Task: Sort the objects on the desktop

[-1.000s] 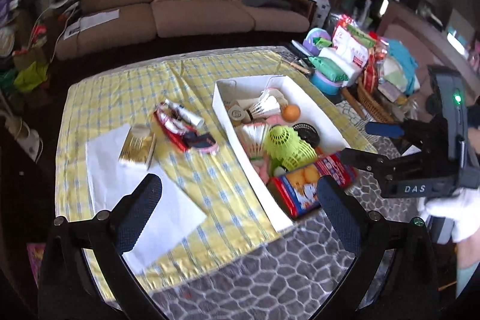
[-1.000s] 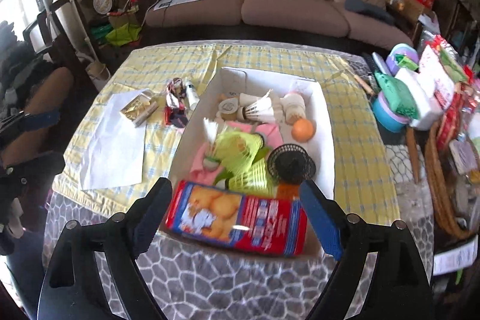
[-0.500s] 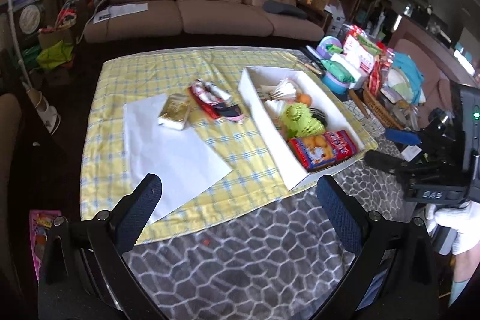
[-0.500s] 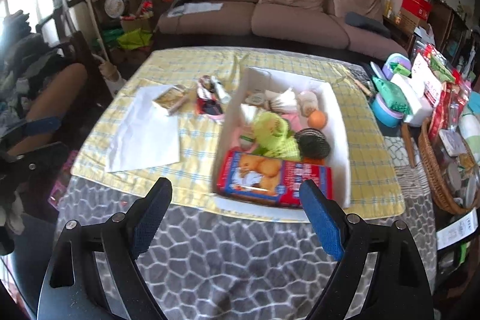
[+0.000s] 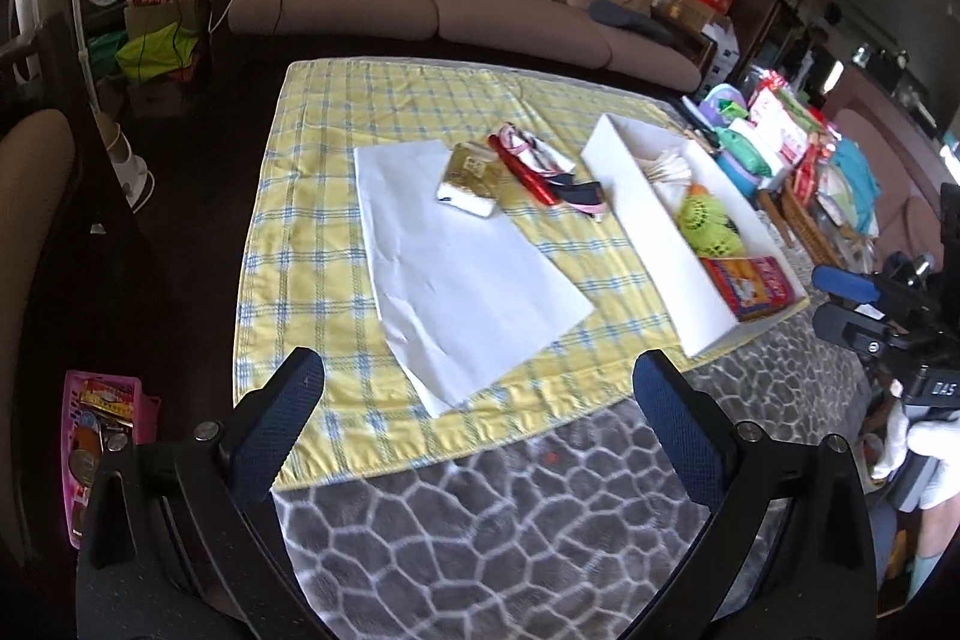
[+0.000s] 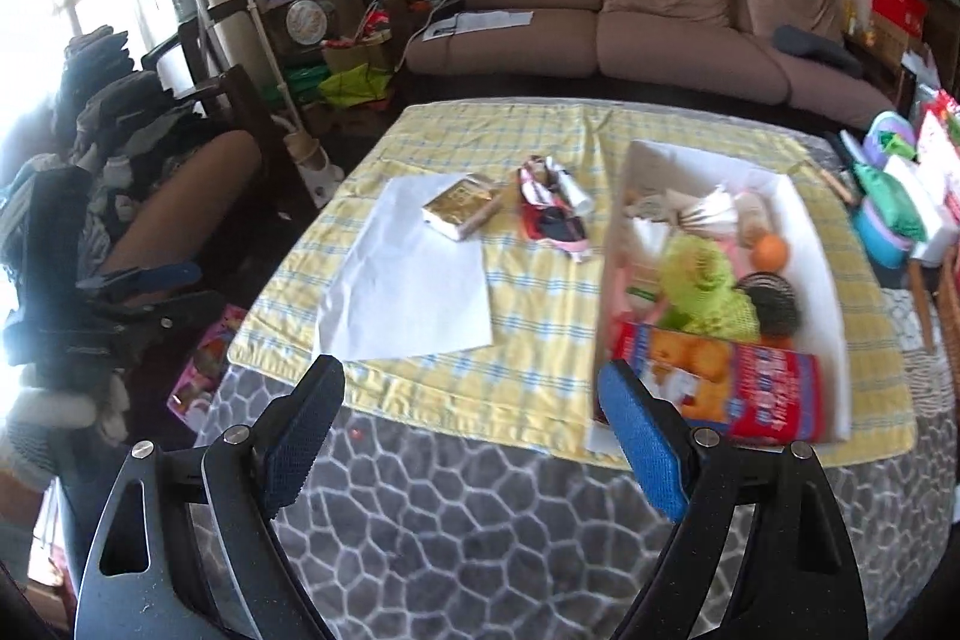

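Behind the worktop (image 5: 480, 550) in the left wrist view, a brown three-seat sofa (image 5: 456, 4) fills the top of the frame, with cluttered shelves and boxes at the upper left and dark flooring at the left edge. On the worktop, a grey cover with a pale pebble pattern lies under a yellow checked cloth (image 5: 336, 196). At frame centre a creased white paper sheet (image 5: 456, 268) lies flat on the cloth, and a shiny gold packet (image 5: 471, 178) overlaps its top corner. Just right of the packet sits a small heap of red and dark items (image 5: 540, 166). A long white tray (image 5: 648, 232) at the right holds green mesh shuttlecocks (image 5: 708, 226) and a red snack box (image 5: 750, 286). The left tongs (image 5: 480, 418), with blue textured pads, stand wide apart and empty at the bottom. The right tongs (image 5: 840, 304), at the right edge in a white-gloved hand (image 5: 924, 454), also gape empty.

From the right wrist view, the same sofa (image 6: 630, 22) sits top centre, a bright window at the upper left. Here the tray (image 6: 834, 292) lies at the right, with an orange ball (image 6: 771, 251) and a black mesh object (image 6: 774, 304) inside. The right tongs (image 6: 474, 436) are spread wide above the pebbled cover, gripping nothing.
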`<move>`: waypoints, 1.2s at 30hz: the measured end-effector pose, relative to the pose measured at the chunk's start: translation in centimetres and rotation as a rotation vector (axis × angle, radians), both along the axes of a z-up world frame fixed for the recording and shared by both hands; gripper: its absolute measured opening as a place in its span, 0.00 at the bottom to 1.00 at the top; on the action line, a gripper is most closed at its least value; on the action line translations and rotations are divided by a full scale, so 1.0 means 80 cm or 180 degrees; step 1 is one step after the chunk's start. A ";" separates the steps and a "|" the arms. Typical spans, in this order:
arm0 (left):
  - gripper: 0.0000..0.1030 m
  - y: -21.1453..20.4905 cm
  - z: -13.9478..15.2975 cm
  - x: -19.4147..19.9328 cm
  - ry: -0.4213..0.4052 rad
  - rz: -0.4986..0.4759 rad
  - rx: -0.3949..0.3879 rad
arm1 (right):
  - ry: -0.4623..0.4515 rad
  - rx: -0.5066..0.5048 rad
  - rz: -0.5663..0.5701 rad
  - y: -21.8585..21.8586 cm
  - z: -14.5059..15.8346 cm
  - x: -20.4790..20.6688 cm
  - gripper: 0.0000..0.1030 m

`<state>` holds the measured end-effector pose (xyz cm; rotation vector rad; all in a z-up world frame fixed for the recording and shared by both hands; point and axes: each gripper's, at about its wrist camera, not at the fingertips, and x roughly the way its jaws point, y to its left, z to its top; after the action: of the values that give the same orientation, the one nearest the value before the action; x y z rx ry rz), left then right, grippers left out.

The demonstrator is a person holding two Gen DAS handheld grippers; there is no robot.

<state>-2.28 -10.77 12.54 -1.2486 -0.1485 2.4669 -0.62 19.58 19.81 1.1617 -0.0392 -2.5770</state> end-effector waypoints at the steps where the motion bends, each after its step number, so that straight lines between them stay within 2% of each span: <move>1: 1.00 0.000 -0.006 -0.008 0.0005 -0.0003 -0.0016 | 0.0000 -0.0034 0.0021 -0.002 -0.002 -0.003 0.86; 6: 1.00 0.021 -0.030 -0.066 0.0060 -0.0027 -0.0186 | 0.0029 -0.0161 0.0111 -0.013 -0.010 -0.028 0.86; 12: 1.00 0.084 -0.061 -0.157 0.0263 -0.0204 -0.0496 | 0.0085 -0.0269 0.0122 0.000 -0.006 -0.060 0.86; 16: 1.00 0.127 -0.100 -0.216 0.0209 -0.0273 -0.0869 | 0.0129 -0.0339 0.0102 0.017 0.000 -0.071 0.86; 20: 1.00 0.148 -0.132 -0.246 0.0103 -0.0352 -0.1066 | 0.0190 -0.0418 0.0061 0.041 0.009 -0.070 0.86; 22: 0.92 0.153 -0.142 -0.251 0.0076 -0.0381 -0.1110 | 0.0223 -0.0464 -0.0006 0.058 0.015 -0.068 0.86; 23: 0.71 0.155 -0.145 -0.251 0.0084 -0.0394 -0.1104 | 0.0228 -0.0478 -0.0039 0.065 0.016 -0.067 0.86; 24: 0.46 0.154 -0.146 -0.251 0.0080 -0.0397 -0.1106 | 0.0221 -0.0492 -0.0084 0.072 0.016 -0.068 0.86; 28: 0.46 0.149 -0.141 -0.240 0.0033 -0.0399 -0.0968 | 0.0151 -0.0526 -0.0182 0.083 0.012 -0.072 0.86; 32: 0.46 0.113 -0.096 -0.204 0.0043 -0.0308 -0.0446 | 0.0099 -0.0708 -0.0126 0.072 0.008 -0.077 0.85; 33: 0.46 0.104 -0.081 -0.187 0.0080 -0.0342 -0.0311 | 0.0065 -0.0820 -0.0088 0.067 0.006 -0.080 0.84; 36: 0.46 0.088 -0.039 -0.135 0.0248 -0.0468 -0.0096 | -0.0147 -0.1492 -0.0009 0.054 -0.005 -0.098 0.82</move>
<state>-13.11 -3.76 9.38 -1.1311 0.0011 2.3943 -8.45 23.93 19.38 1.0342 -0.6185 -2.3563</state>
